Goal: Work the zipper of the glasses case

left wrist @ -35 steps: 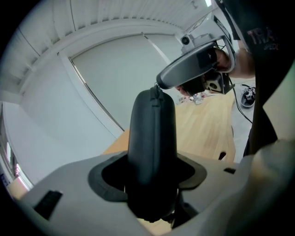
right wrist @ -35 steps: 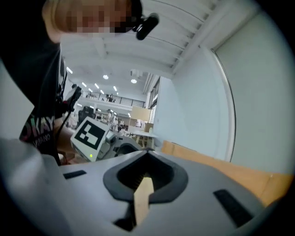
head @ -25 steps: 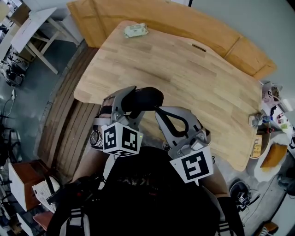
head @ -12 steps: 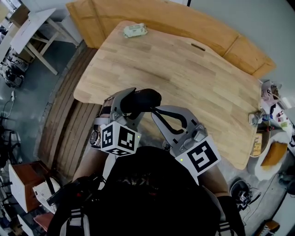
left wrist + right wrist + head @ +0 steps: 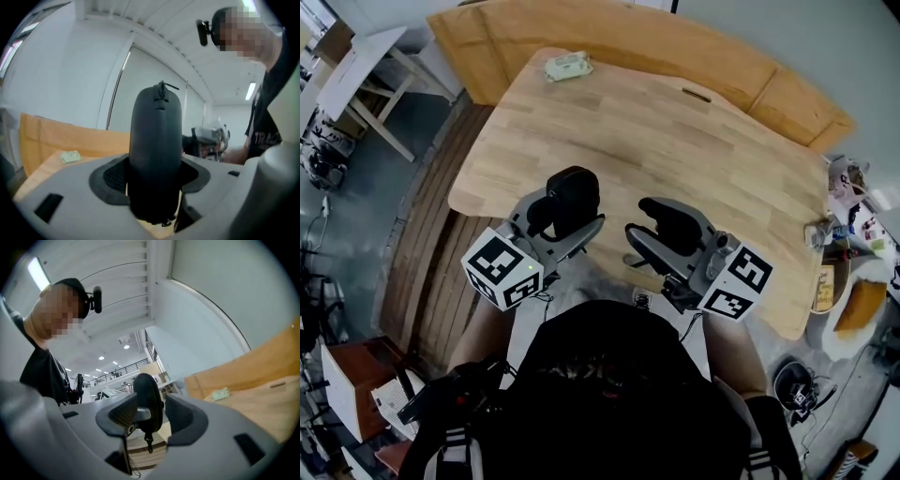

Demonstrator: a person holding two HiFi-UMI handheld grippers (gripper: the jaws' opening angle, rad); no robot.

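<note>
Head view: left gripper [image 5: 565, 217] clamps glasses case [image 5: 574, 187]; right gripper [image 5: 637, 220] just opening, empty, off case.

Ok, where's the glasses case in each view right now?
Head view: glasses case left of centre.
Left gripper view: upright, filling the centre.
Right gripper view: small, below centre.
Shared landmark: pale packet at the table's far end.

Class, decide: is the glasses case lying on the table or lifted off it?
Lifted: the left gripper clamps the glasses case, clear above the table.
</note>
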